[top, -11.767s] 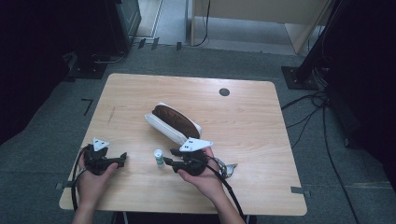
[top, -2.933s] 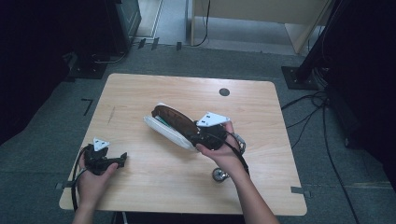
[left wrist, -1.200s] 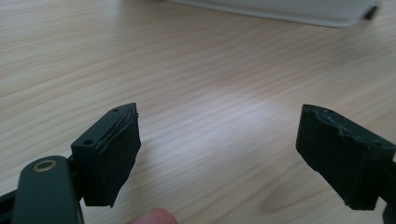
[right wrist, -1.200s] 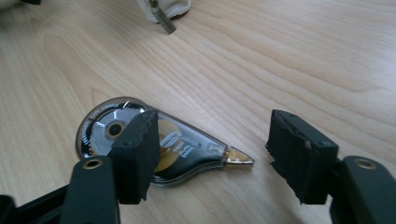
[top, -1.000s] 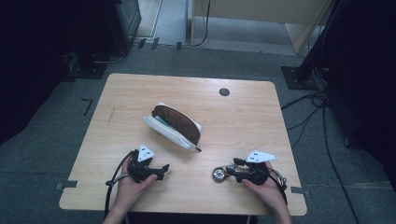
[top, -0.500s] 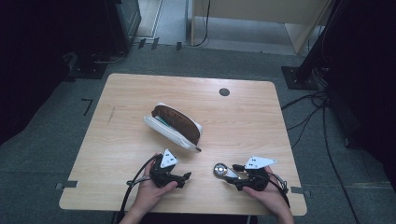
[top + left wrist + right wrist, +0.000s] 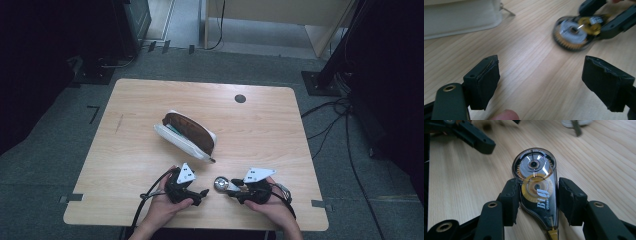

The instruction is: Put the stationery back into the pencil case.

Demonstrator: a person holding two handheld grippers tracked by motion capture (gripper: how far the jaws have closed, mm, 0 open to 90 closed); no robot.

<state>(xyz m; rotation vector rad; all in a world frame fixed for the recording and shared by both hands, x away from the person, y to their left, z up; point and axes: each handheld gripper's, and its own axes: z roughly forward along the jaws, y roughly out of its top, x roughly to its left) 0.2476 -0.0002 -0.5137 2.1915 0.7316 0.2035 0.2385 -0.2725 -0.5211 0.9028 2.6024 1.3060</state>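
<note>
Presently, item one: correction-tape dispenser point(image 7: 537, 188), clear-shelled with a yellow and a grey wheel, lying flat on the bench point(image 7: 280, 120) near its front edge, right of middle. Right tool point(image 7: 537, 200): jaws have just been closing about the dispenser's waist; the left pad touches the shell, the right pad is touching or a hair off it, so the grip reads as just made or about to be made. Left tool point(image 7: 541, 86): jaws wide apart and holding nothing, low over the bench just beside the dispenser, pointing toward it. Item two: pencil case point(image 7: 187, 134), white with a brown opening, near the bench's middle, well apart from the dispenser. Step in hand, by judgement: securing the dispenser. Next move calls for a firm squeeze before lifting, then carrying it to the case's opening, the left tool free to steady.
</note>
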